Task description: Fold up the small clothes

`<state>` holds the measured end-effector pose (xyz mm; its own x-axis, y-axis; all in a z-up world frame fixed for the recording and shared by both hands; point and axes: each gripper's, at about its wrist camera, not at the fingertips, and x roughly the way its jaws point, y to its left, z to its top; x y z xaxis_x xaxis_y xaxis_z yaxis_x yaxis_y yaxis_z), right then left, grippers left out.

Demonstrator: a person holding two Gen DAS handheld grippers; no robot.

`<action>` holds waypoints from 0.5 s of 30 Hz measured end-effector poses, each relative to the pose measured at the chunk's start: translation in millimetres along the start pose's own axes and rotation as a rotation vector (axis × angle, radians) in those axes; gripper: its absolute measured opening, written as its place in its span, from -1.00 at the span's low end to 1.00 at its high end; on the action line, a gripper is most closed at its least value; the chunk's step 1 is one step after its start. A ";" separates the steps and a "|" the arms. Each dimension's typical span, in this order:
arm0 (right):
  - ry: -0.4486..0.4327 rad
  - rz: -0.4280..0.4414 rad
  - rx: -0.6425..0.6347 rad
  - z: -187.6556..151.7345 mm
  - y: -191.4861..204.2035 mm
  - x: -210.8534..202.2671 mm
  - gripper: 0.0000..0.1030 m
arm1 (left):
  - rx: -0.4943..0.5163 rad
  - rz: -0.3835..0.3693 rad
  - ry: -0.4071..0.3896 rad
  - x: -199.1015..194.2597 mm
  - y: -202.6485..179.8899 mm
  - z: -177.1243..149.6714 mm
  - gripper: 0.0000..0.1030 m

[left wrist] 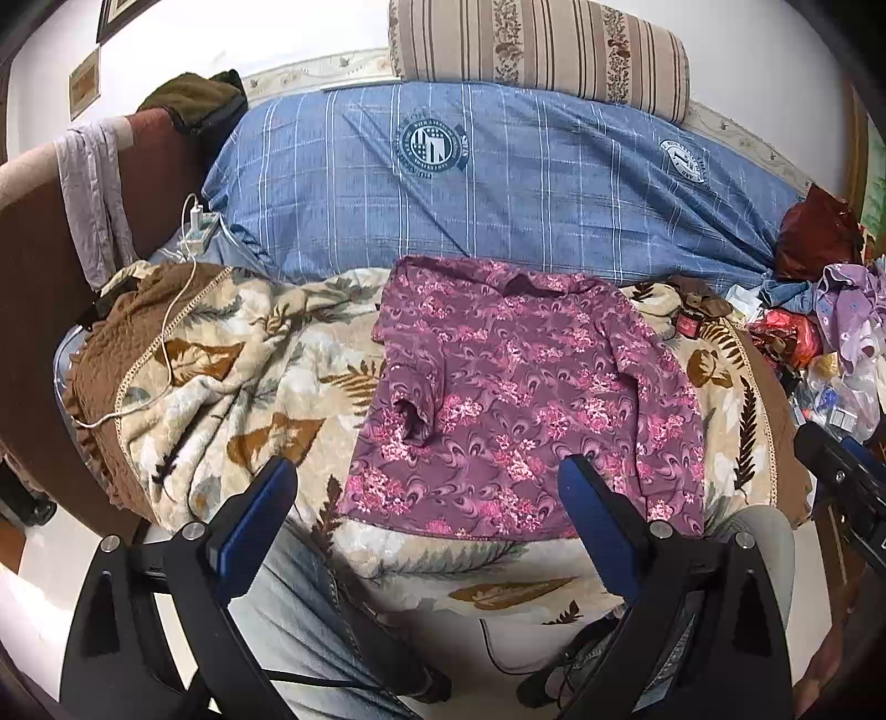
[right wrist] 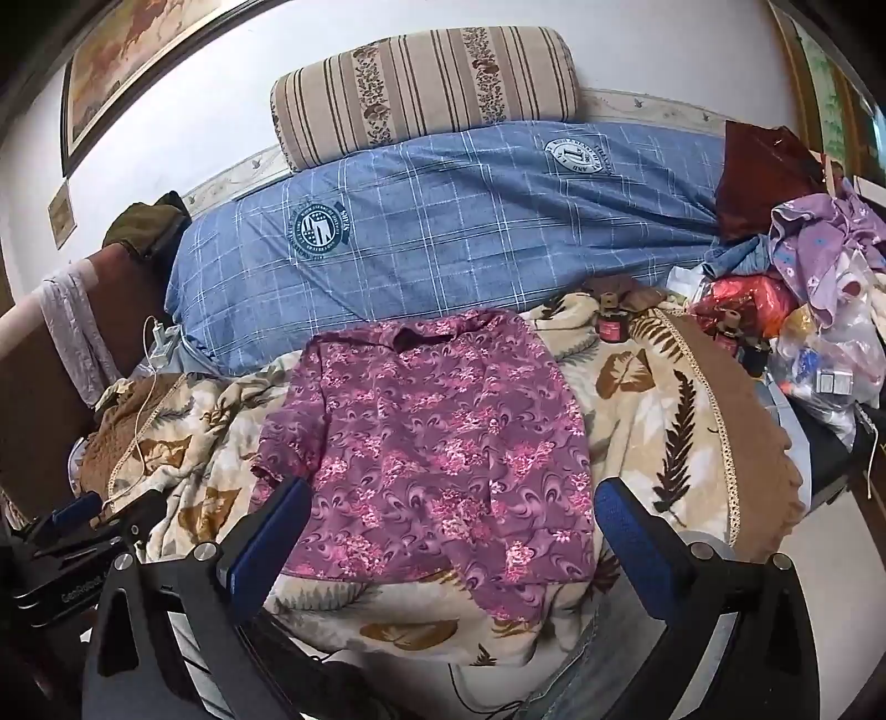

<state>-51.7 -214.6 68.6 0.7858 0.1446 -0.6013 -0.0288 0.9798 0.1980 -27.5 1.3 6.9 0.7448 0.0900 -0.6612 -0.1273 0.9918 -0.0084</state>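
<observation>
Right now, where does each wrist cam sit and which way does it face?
Left wrist: behind the open left gripper, facing the bed; purple floral top ahead, right gripper at right edge, jeans-clad leg below.
Right wrist: behind the open right gripper, same heading; left gripper at lower left.
Shared: top, leaf-print blanket, blue plaid duvet, striped pillow.

purple floral shirt (left wrist: 520, 399) | spread flat | sleeves folded inward | on bedspread
</observation>
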 end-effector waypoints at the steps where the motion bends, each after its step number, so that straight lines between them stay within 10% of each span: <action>1: 0.000 0.000 0.000 -0.4 0.0 0.1 1.00 | -0.001 0.001 0.003 0.7 -0.2 -0.2 0.87; 15: 0.023 -0.013 -0.020 -1.4 4.2 10.5 1.00 | 0.016 -0.011 0.025 9.4 -6.3 0.9 0.87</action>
<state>-44.5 -208.7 62.0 0.7718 0.1350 -0.6214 -0.0315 0.9841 0.1746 -19.1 -3.9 1.4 0.7292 0.0766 -0.6800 -0.1081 0.9941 -0.0039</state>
